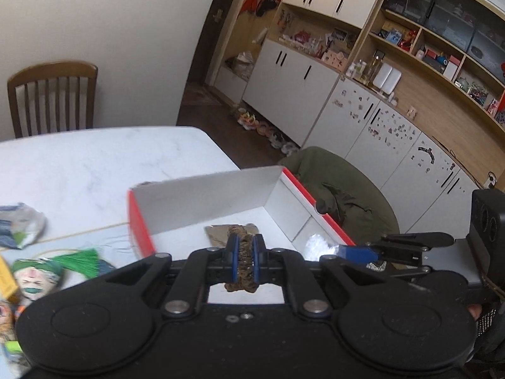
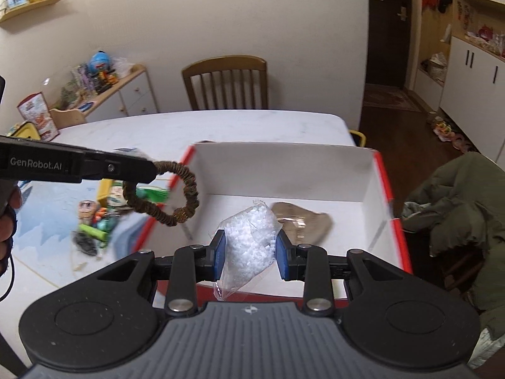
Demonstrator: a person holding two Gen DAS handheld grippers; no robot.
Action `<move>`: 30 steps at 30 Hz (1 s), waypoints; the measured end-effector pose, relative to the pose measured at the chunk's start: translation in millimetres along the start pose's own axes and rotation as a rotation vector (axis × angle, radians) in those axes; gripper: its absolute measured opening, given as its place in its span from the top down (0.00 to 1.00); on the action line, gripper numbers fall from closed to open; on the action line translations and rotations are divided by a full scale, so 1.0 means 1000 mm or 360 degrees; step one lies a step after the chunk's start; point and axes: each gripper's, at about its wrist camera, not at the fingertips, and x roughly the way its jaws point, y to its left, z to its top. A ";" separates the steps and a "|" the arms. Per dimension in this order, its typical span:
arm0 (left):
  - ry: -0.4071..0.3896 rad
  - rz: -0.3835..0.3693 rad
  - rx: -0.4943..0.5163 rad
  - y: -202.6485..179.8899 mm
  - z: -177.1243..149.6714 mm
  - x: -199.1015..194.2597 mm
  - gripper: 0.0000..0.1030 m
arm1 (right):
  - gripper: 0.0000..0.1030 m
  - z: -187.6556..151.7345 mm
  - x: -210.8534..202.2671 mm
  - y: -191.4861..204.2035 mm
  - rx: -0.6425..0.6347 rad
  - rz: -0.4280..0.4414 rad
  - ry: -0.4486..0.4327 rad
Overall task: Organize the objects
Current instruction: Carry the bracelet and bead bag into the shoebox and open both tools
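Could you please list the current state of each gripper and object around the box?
Left gripper: shut on the brown scrunchie.
Brown scrunchie: held in the air at the box's left edge.
Right gripper: shut on the bag of white beads.
Bag of white beads: held above the box floor.
Box: open, no lid on it.
Clear packet: lying flat inside the box.
Green tassel: lying on the table outside the box.

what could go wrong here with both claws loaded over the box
1. The brown ring hangs from the left claw near the box's red left wall; released there, it might fall outside.
2. The bead bag sags between the right claw's pads and may slip early.
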 end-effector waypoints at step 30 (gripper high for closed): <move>0.0297 0.0351 -0.0087 0.024 0.022 0.142 0.93 | 0.70 0.004 0.119 -0.064 -0.0237 -0.0112 0.0425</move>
